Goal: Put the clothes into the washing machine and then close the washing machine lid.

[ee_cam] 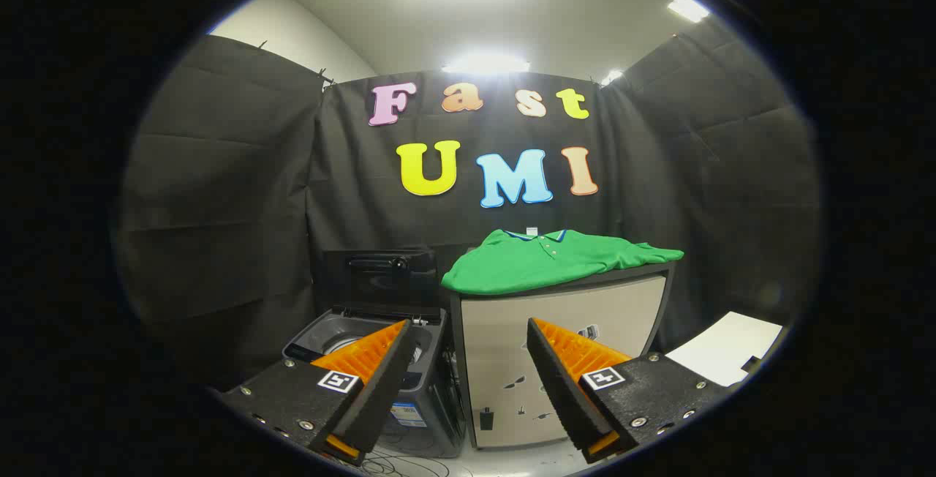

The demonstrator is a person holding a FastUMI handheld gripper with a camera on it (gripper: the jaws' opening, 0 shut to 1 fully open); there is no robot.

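A green polo shirt (545, 261) lies spread flat on top of a beige cabinet (563, 338), its collar toward the black cloth wall behind and one sleeve reaching to the cabinet's far right corner. The shirt's near edge droops slightly over the cabinet's front left corner. From the gripper (468, 331), the shirt sits at about twelve to one o'clock, well beyond the fingertips and higher than them.

At about nine o'clock from the cabinet and just beside it stands a dark washing machine (420, 396). Its lid (380, 279) is raised upright at the back, leaving the round tub opening (344, 338) exposed. The washing machine is lower than the cabinet top, so the shirt lies above and at two o'clock from the tub.

The gripper's two fingers are spread wide apart with nothing between them. The left finger (369, 382), black with orange ribbed lining, partly overlaps the washing machine's opening in this view. The right finger (567, 382) overlaps the cabinet's front panel. Neither touches anything.

Some thin cables (406, 466) lie on the pale floor at six o'clock from the washing machine. A white sheet (724, 349) lies at about three o'clock from the cabinet, near the right finger's base.
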